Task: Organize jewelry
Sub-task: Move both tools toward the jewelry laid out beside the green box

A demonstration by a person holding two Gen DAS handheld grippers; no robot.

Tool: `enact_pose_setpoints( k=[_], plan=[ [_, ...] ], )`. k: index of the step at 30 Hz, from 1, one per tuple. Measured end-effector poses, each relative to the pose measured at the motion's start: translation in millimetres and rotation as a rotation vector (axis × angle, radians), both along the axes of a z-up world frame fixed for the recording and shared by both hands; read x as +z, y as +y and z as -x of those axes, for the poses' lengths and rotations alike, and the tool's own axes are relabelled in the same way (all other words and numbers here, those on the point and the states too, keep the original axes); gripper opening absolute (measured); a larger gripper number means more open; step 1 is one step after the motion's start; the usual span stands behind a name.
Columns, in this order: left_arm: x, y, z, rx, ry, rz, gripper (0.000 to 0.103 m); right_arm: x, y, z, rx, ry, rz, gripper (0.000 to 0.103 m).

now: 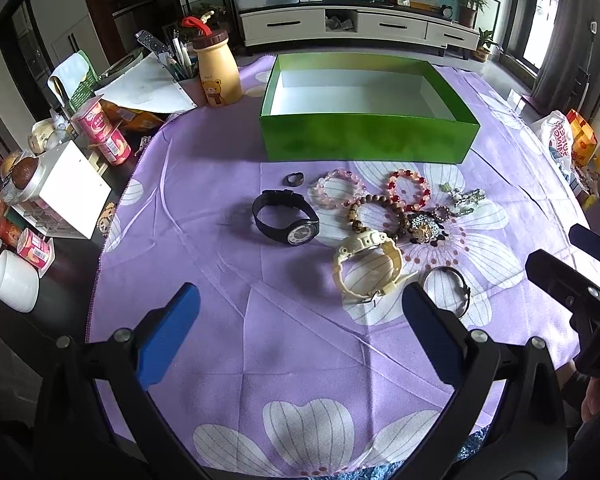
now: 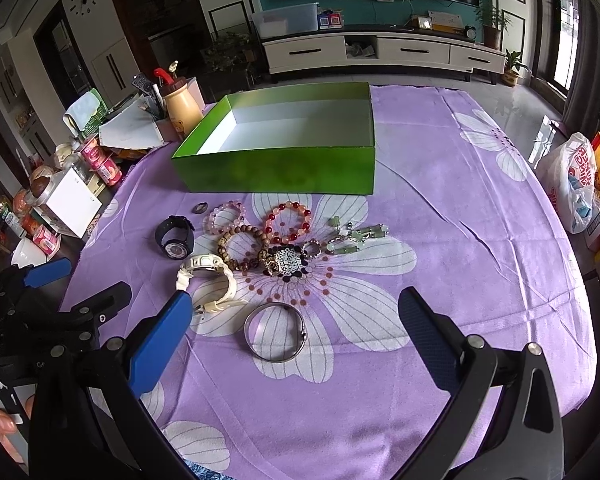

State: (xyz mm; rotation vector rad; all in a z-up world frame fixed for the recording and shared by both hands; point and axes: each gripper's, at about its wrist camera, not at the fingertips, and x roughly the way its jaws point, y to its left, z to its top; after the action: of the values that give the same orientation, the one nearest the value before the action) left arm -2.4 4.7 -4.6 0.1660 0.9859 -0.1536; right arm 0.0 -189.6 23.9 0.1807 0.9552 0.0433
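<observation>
Watches (image 1: 286, 218), bead bracelets (image 1: 408, 190) and a bangle (image 2: 275, 332) are lying before my empty green box (image 1: 364, 142).

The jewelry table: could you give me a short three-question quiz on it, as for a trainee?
1. True or false: the green box already holds a bracelet.
2. Which piece lies nearest the right claw?
A. the black watch
B. the silver bangle
C. the small dark ring
3. Fill in: both the left claw and the right claw are ____, gripping nothing.

Key:
1. False; only the box's white floor shows, nothing in it.
2. B; the bangle lies on the purple cloth just ahead of that claw's fingers.
3. open
</observation>
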Motion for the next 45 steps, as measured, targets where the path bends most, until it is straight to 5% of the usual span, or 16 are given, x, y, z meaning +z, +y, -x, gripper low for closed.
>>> enact_pose_setpoints(
  k=[45],
  plan=[
    [-4.2,-0.8,-7.4,0.009,0.006,0.045,0.101,-2.5,0.3,-2.2,0.022,-0.002,-0.019,0.102]
  ],
)
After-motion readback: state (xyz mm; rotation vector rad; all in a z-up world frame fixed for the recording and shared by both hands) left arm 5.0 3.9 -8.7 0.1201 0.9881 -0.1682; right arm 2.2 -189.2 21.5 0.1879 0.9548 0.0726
